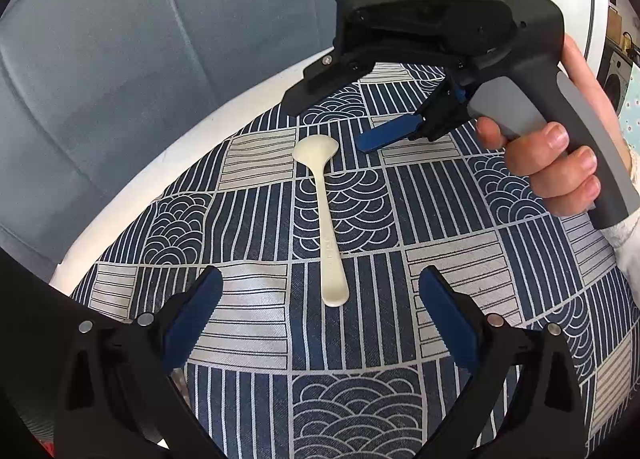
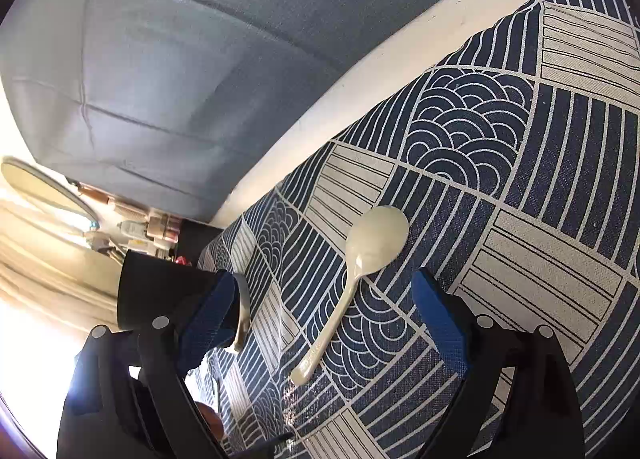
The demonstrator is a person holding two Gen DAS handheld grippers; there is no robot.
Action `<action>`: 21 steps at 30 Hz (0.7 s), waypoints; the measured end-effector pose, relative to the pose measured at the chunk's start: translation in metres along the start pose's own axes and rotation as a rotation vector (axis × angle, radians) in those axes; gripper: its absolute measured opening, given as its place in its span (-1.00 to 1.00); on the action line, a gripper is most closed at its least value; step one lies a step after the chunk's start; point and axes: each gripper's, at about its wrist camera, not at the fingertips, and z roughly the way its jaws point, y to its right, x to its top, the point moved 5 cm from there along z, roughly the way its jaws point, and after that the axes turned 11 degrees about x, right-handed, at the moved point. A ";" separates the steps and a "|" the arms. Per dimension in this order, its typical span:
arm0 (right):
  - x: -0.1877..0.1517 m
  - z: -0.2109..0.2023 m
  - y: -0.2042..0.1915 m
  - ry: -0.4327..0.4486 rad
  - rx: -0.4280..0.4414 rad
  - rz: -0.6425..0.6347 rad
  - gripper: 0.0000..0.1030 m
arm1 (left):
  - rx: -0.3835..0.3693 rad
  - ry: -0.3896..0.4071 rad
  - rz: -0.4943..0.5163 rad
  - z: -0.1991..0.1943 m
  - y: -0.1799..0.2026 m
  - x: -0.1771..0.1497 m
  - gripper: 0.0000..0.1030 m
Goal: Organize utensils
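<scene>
A cream plastic spoon point(image 1: 326, 219) lies flat on a navy-and-white patterned cloth point(image 1: 440, 203), bowl pointing away, handle end toward me. My left gripper point(image 1: 320, 279) is open and empty, its blue pads either side of the handle end, just short of it. My right gripper point(image 1: 332, 123) hovers above the far side of the cloth, held by a hand, close to the spoon's bowl; one blue finger point(image 1: 388, 135) shows. In the right wrist view the spoon point(image 2: 352, 283) lies between the open pads of the right gripper point(image 2: 324, 283), below them.
The cloth covers a white table whose rim point(image 1: 192, 139) curves along the far left. A grey-blue sofa point(image 1: 140, 39) stands behind it. A dark cylindrical holder point(image 2: 160, 291) stands at the cloth's left end in the right wrist view.
</scene>
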 end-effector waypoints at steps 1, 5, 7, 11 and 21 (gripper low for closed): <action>0.001 0.001 0.000 0.012 0.002 0.010 0.67 | 0.011 0.005 -0.007 0.005 0.000 0.001 0.87; 0.004 0.010 0.000 0.030 -0.036 0.027 0.67 | 0.024 0.011 -0.071 0.023 -0.005 0.005 0.85; 0.004 0.015 -0.002 0.027 -0.078 0.028 0.70 | 0.017 0.004 -0.090 0.032 -0.006 0.007 0.70; 0.011 0.019 -0.002 0.011 -0.117 0.084 0.70 | -0.064 -0.013 -0.110 0.043 -0.006 0.009 0.30; 0.016 0.036 0.000 -0.110 -0.338 0.057 -0.58 | -0.186 -0.017 -0.089 0.034 0.009 0.009 -0.60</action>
